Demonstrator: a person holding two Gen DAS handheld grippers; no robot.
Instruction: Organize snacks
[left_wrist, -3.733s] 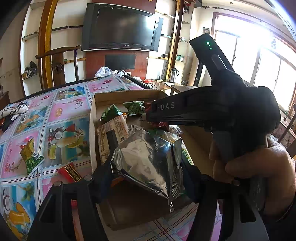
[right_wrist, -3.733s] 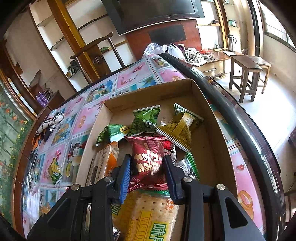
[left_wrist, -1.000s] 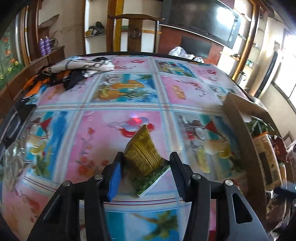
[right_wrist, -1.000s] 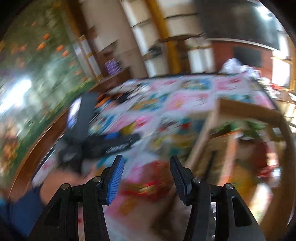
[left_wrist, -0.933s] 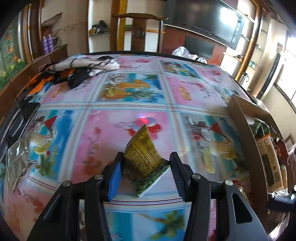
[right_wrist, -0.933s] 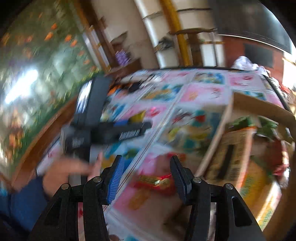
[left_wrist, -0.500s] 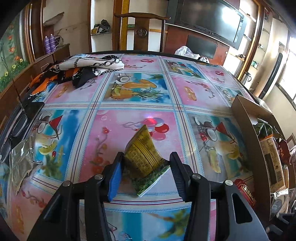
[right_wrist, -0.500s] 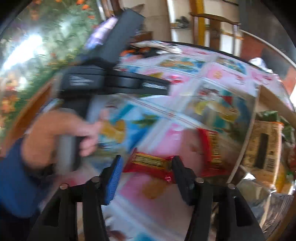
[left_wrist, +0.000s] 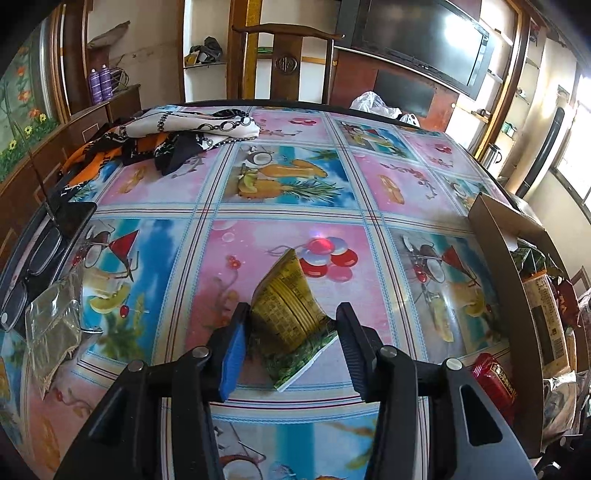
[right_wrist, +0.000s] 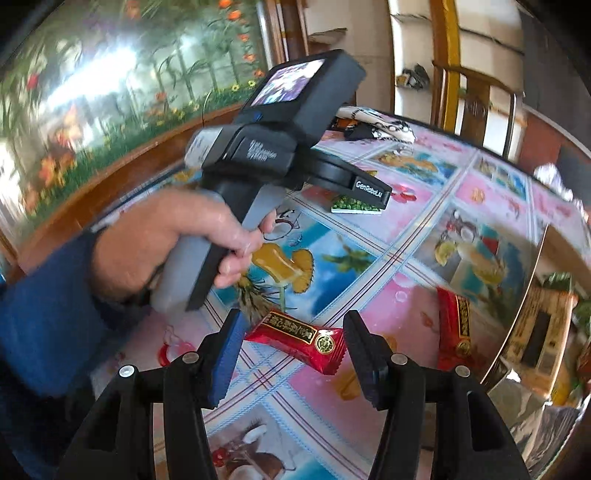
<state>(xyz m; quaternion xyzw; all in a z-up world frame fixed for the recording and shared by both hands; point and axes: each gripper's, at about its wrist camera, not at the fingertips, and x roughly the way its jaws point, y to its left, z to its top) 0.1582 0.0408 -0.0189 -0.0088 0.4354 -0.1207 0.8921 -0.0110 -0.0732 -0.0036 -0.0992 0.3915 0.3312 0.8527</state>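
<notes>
**Fruit-print tablecloth, two snacks between jaws**

Fruit-print tablecloth (left_wrist: 288, 192) bears a yellow-green snack packet (left_wrist: 291, 317) left of the cardboard box (left_wrist: 517, 295); the left gripper (left_wrist: 291, 339), its jaws just closing, brackets it, grip unclear. Nearer the box, the right gripper (right_wrist: 295, 347) stands released around a red candy packet (right_wrist: 299, 339).

- Table (left_wrist: 288, 173) covered by a glossy cloth of pink and blue fruit-and-drink squares
- Patterned scarf (left_wrist: 192, 127) and dark clothes heaped at the far left corner
- Spectacles (left_wrist: 35, 266) lying on a dark flat thing at the left edge
- Clear plastic bag (left_wrist: 55, 325) just beside them, nearer the camera
- Wooden chair (left_wrist: 286, 62) behind the far edge
- Dark television (left_wrist: 421, 40) on the wall
- Two purple bottles (left_wrist: 100, 83) on a side cabinet
- Flower mural (right_wrist: 110, 81) along the left wall
</notes>
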